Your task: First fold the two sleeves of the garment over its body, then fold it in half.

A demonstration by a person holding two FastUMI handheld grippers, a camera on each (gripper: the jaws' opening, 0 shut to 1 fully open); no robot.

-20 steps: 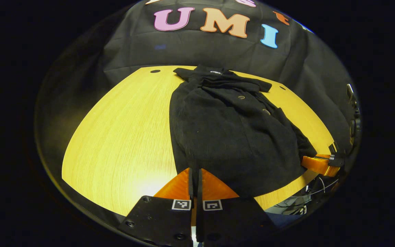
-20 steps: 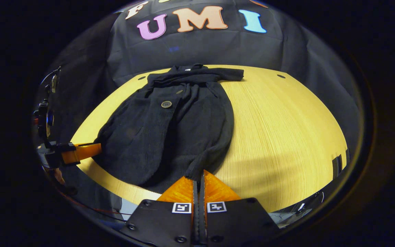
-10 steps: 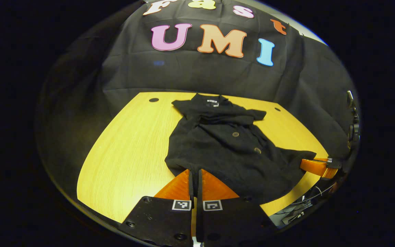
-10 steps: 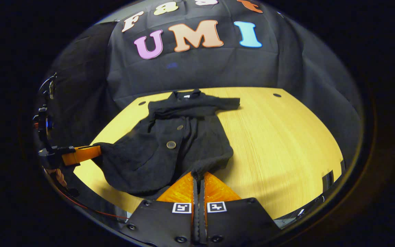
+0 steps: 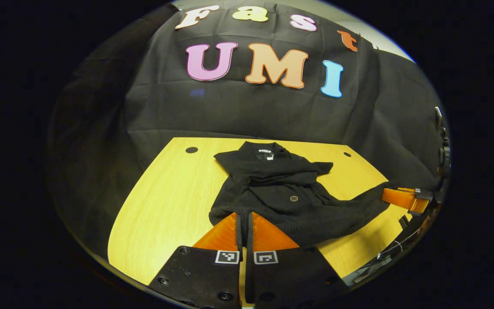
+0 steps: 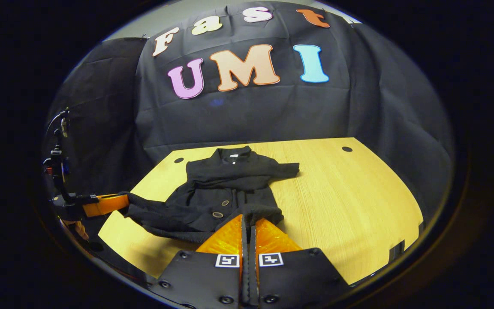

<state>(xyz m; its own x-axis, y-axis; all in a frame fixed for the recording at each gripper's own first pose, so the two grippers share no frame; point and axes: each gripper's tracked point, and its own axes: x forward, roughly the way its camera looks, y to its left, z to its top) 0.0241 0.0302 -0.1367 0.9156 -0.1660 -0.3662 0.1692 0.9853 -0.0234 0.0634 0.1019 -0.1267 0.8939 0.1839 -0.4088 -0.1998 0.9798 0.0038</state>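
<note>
Garment [image 5: 281, 193], black, on table [image 5: 165, 201]; near hem lifted, left gripper [image 5: 242, 219] and right gripper [image 6: 248, 223] each apparently pinching a hem corner

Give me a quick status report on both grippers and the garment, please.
Left gripper and right gripper each shut on a hem corner, lifted off the table. Garment: sleeves folded over the body, hem raised toward the collar. Nothing in the way.

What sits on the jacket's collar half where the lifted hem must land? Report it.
Nothing visible blocks it. Both tongs, left and right, pinch the hem of the black buttoned knit jacket; only its own folded sleeves lie there on the wooden table.
</note>
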